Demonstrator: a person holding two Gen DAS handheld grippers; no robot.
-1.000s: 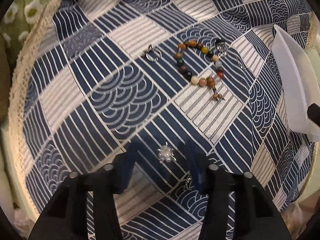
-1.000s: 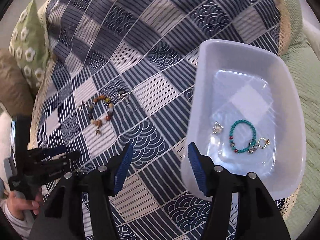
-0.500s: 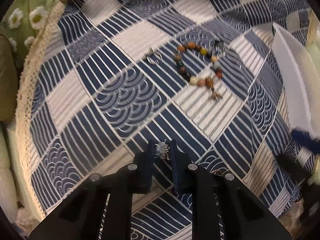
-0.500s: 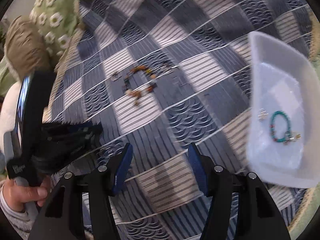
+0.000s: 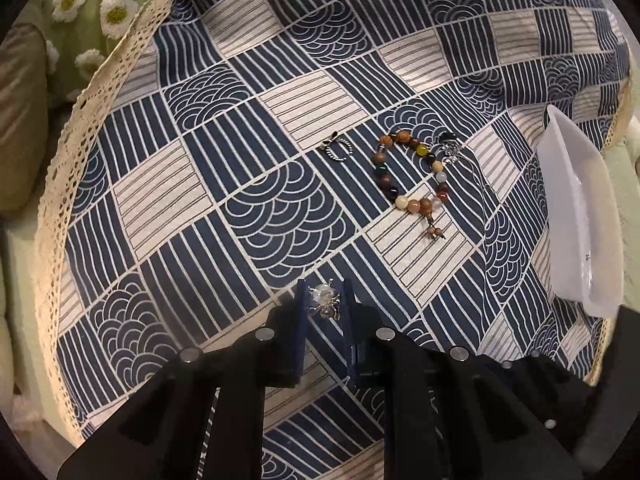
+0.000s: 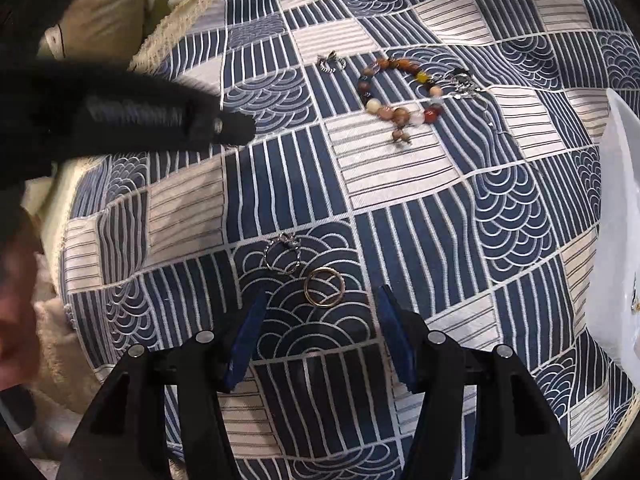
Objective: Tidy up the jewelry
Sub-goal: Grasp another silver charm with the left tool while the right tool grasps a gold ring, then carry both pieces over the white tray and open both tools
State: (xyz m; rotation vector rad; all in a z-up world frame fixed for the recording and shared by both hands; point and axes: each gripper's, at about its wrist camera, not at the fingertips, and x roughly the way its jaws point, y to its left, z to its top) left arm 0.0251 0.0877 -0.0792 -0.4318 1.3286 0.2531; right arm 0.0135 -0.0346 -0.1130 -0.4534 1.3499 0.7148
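Cover: navy-and-cream patchwork cloth (image 5: 280, 208), lace trim (image 5: 72, 136) | Beyond: green daisy-print cushion (image 5: 100, 0), tan cushion (image 6: 104, 20) | Light: warm

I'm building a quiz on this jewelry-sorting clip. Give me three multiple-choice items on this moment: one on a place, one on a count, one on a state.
1. Where does the beaded bracelet lie?
A. on the patterned cloth
B. in the white tray
C. on the green daisy fabric

2. How many rings lie just ahead of the right gripper?
A. one
B. two
C. four

3. What state is the left gripper in?
A. wide open over bare cloth
B. shut on the small clear-bead charm
C. shut on the bracelet

Key: 1 A, the bracelet rests on the blue checks; 2 B, a silver ring and a gold ring sit side by side; 3 B, the pads press the charm.
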